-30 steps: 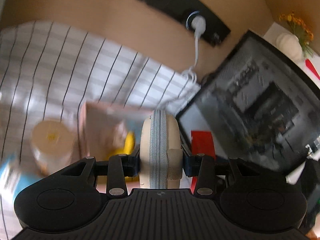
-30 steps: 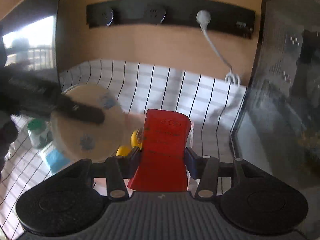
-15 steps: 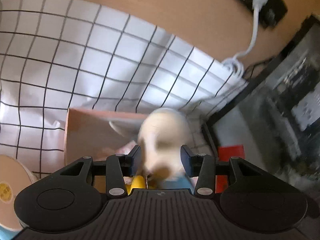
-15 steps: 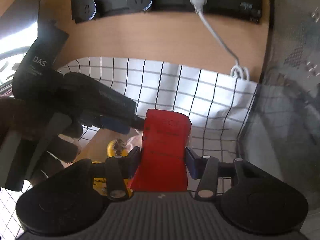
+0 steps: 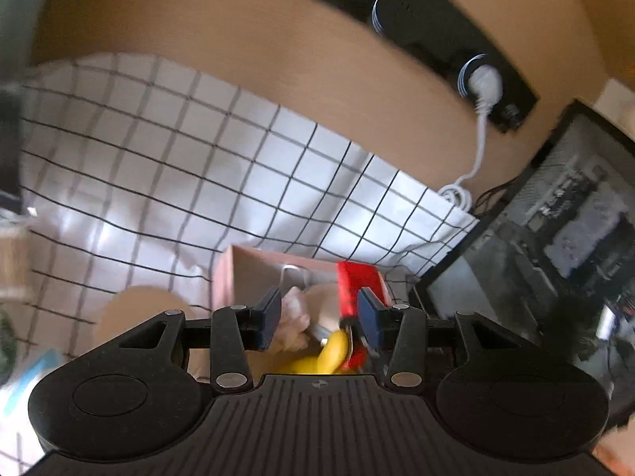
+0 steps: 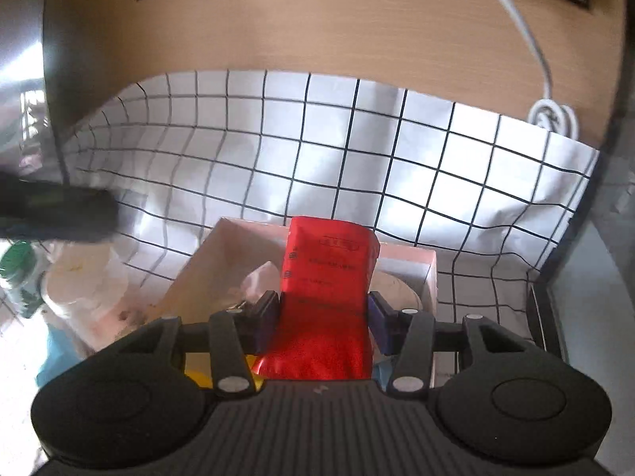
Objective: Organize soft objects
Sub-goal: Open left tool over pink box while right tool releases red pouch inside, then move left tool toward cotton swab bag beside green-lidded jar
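Observation:
A pink open box (image 5: 254, 256) stands on the checked cloth. Inside it lie a round cream zip pouch (image 5: 323, 305), a yellow soft item (image 5: 333, 351) and a pale crumpled piece (image 5: 291, 319). My left gripper (image 5: 319, 313) hovers over the box, open, its pads touching nothing. In the right wrist view my right gripper (image 6: 321, 313) is shut on a red foil packet (image 6: 327, 277), held upright just above the pink box (image 6: 206, 261). The same red packet (image 5: 355, 281) shows at the box's right side in the left wrist view. The dark blur at far left is the left gripper (image 6: 55, 214).
A white cloth with black grid lines (image 6: 357, 150) covers the table up to a wooden wall with a black socket strip (image 5: 436, 39) and a white plug (image 5: 482, 79). A dark screen (image 5: 555, 238) stands on the right. A beige roll (image 5: 135, 309), a green-capped bottle (image 6: 18, 261) and a blue pack (image 6: 51, 353) lie left of the box.
The left gripper let go of the cream pouch, which dropped into the pink box, then drew back. The right gripper came down and forward over the box with the red packet.

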Demonstrator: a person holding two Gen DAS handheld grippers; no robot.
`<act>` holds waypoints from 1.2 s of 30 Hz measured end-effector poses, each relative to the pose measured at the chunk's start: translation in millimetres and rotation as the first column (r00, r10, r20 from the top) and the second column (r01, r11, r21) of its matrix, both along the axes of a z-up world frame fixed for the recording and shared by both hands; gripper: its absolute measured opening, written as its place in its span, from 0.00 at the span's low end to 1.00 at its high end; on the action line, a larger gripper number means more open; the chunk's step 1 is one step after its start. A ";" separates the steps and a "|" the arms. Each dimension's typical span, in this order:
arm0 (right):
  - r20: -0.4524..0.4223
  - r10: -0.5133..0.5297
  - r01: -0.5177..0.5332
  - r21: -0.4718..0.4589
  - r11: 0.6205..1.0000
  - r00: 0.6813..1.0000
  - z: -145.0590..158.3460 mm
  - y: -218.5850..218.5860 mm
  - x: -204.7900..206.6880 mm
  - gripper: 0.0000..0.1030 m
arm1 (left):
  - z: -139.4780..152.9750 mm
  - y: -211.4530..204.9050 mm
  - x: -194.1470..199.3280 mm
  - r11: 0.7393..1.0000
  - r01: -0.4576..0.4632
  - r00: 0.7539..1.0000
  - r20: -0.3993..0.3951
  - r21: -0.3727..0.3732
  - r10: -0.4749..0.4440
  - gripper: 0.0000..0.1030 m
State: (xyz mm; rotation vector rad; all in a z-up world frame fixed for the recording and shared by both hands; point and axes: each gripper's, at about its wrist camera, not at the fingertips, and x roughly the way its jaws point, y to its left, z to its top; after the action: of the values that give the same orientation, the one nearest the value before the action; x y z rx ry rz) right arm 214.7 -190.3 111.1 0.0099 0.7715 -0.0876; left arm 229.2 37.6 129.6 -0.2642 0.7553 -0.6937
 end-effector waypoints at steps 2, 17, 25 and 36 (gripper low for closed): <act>-0.028 -0.012 0.012 0.000 1.000 1.000 -6.6 -2.4 6.5 0.48 | -2.3 19.5 -19.9 1.000 -0.014 0.998 0.063 0.017 0.013 0.45; 0.054 -0.079 0.072 0.114 0.991 0.995 40.5 -3.4 -33.8 0.56 | -31.3 149.7 -65.1 0.948 -0.238 0.971 0.012 0.210 0.241 0.45; 0.099 -0.045 0.024 0.199 0.980 0.994 100.0 59.3 -13.0 0.56 | 11.3 229.1 -22.2 0.925 -0.282 0.959 0.074 0.253 0.272 0.45; 0.215 0.041 -0.120 0.372 0.920 0.976 173.8 226.6 59.8 0.56 | 86.8 331.8 44.9 0.904 -0.257 0.958 0.211 0.340 0.193 0.45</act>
State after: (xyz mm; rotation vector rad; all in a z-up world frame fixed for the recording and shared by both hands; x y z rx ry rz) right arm 274.4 36.3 284.9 0.3553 0.5728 0.1438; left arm 274.0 369.4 216.4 0.0498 0.6601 -0.3394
